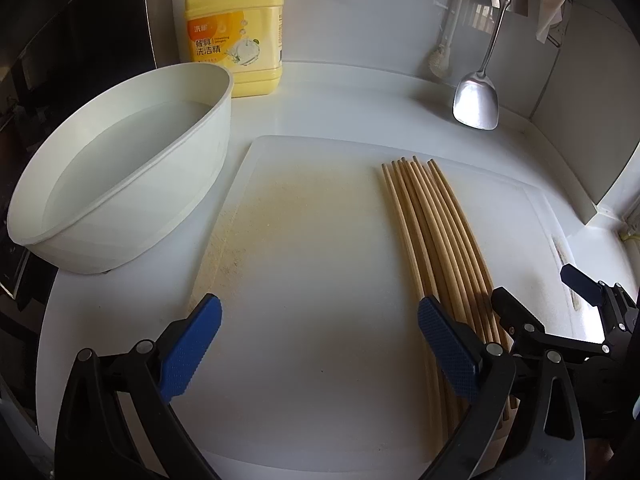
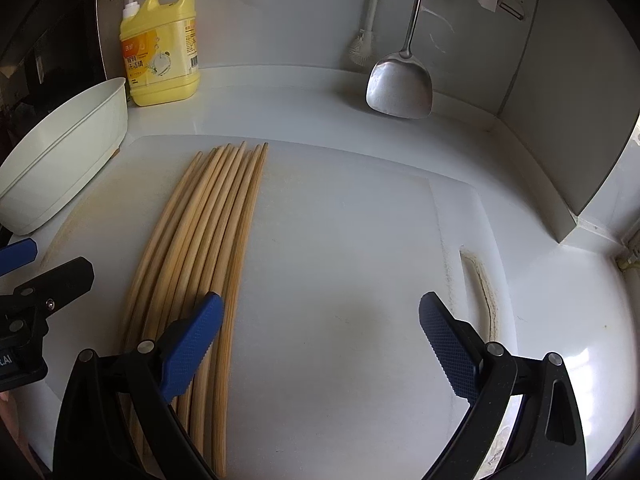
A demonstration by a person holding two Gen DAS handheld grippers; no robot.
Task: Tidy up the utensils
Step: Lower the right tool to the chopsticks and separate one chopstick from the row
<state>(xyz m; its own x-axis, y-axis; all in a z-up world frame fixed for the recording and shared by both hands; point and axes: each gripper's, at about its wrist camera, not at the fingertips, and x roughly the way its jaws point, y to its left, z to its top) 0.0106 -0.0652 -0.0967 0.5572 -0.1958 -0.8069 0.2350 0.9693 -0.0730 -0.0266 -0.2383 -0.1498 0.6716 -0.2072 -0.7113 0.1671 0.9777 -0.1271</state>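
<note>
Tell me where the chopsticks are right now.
The chopsticks lie side by side on the white cutting board, right of the basin, between the open left gripper and right gripper.

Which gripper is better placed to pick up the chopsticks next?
Marginally the right gripper, as a judgement. Both are open and empty, one on each side of the chopsticks on the cutting board. The left gripper faces bare board, away from its partner.
</note>
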